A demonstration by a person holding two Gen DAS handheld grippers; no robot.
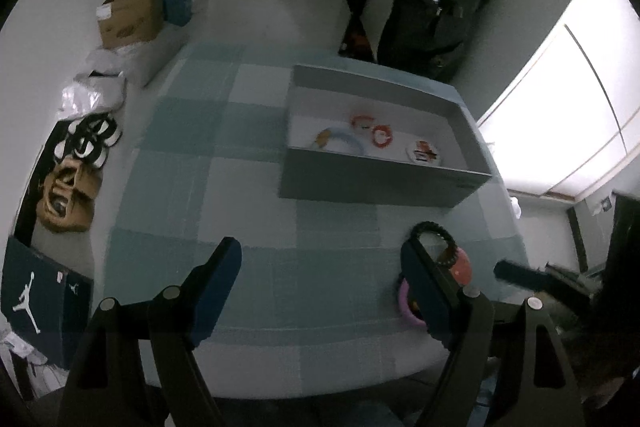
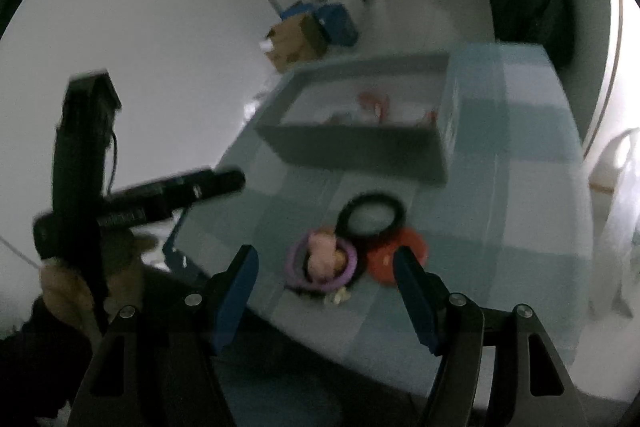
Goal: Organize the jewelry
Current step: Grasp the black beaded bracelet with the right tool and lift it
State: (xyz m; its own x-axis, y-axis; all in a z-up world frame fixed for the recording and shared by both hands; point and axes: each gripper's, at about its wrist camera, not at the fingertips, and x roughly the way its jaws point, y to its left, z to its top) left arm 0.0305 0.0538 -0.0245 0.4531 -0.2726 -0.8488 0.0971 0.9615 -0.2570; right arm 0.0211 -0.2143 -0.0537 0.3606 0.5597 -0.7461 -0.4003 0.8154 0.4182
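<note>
The bench [image 1: 248, 211], covered by a checked blue-green cloth, fills the middle of the left wrist view. A grey box [image 1: 380, 183] sits on it right of centre, open at the top, with a pale blue ring [image 1: 348, 139], two small red pieces [image 1: 374, 131] and a round white piece [image 1: 424, 151] lying on its white floor. In the right wrist view the same box [image 2: 360, 151] stands in the upper middle, its near wall hiding part of what lies inside.

A dark jacket [image 1: 436, 15] hangs at the upper right behind the box. Along the left edge, on the floor, are a brown cardboard box [image 1: 130, 15], a tan bag [image 1: 66, 199] and a dark blue shoebox [image 1: 36, 295].

The loose jewelry lies on the cloth in front of the grey box: a black bracelet [image 2: 372, 215], a purple bracelet [image 2: 322, 265] with a pink piece inside it, and a red disc [image 2: 400, 251], all touching or overlapping. In the left wrist view the right finger of the left tongs [image 1: 324, 291] partly covers this cluster at the lower right.

The left tongs stand wide apart, holding nothing. The right tongs [image 2: 326, 291] are also spread apart and bare, above the near edge of the bench, with the purple bracelet just beyond their tips. The left hand [image 2: 80, 283] grips its black handle at the lower left.
</note>
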